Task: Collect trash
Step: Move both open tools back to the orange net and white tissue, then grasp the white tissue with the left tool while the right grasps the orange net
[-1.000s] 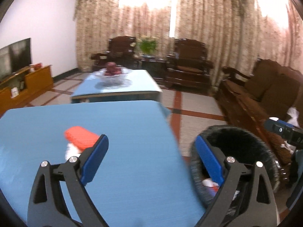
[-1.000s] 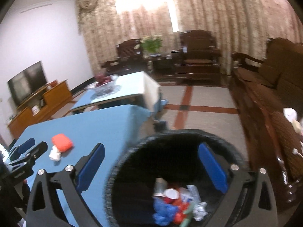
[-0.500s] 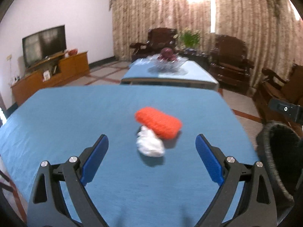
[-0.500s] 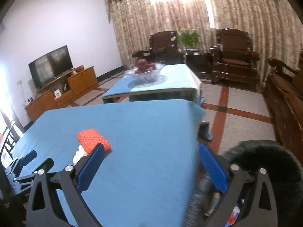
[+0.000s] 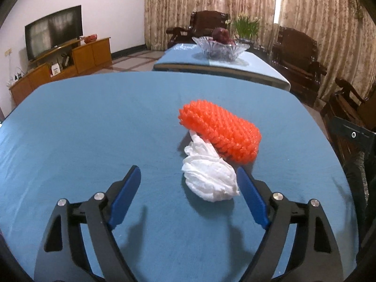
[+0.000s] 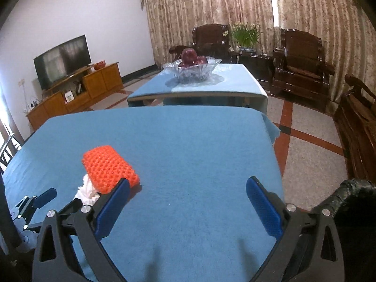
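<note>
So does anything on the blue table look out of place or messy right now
Yes. A crumpled white tissue lies loose on the blue tablecloth, tucked against an orange foam fruit net that leans over it. Both look like litter on an otherwise bare cloth. The left gripper, jaws just closing a little, is open around the tissue, not yet gripping.

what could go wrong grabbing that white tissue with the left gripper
The tissue lies against the orange foam net, so the closing left gripper may catch or drag the net too. The tissue sits off-centre near the right finger, so it may be pushed aside. The soft blue tablecloth could bunch under low fingers.
</note>
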The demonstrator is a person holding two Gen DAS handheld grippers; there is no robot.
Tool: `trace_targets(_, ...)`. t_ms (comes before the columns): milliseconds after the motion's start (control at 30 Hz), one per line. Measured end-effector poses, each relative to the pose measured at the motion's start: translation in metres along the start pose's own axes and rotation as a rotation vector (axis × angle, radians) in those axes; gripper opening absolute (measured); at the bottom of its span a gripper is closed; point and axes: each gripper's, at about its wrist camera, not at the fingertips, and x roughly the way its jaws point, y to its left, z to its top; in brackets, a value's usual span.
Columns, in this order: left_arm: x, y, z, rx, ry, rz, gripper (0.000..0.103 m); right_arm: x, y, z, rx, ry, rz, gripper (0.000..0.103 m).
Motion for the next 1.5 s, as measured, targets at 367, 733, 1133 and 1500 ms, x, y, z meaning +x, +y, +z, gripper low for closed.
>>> trace_targets(367,0.027,-0.009,-0.005,0.009,0.076,-0.103,0.038,0.029,0.007,-0.004,-0.016,0.058,0.044,0.096)
trace_targets(733,-0.010,0.021,-0.006,-0.041,-0.006,-0.064,0.020,0.047,0.052,0.002,-0.084,0.088,0.146,0.090)
trace_targets(1133,-0.009,0.069,-0.002,-0.101,-0.010,0.084,0.020,0.077,0.093,-0.005,-0.131,0.136,0.156,0.082)
trace_targets(1500,-0.014,0.079,-0.002,-0.129,-0.011,0.085,0.021,0.072,0.101,-0.010,-0.139,0.173,0.274,0.024)
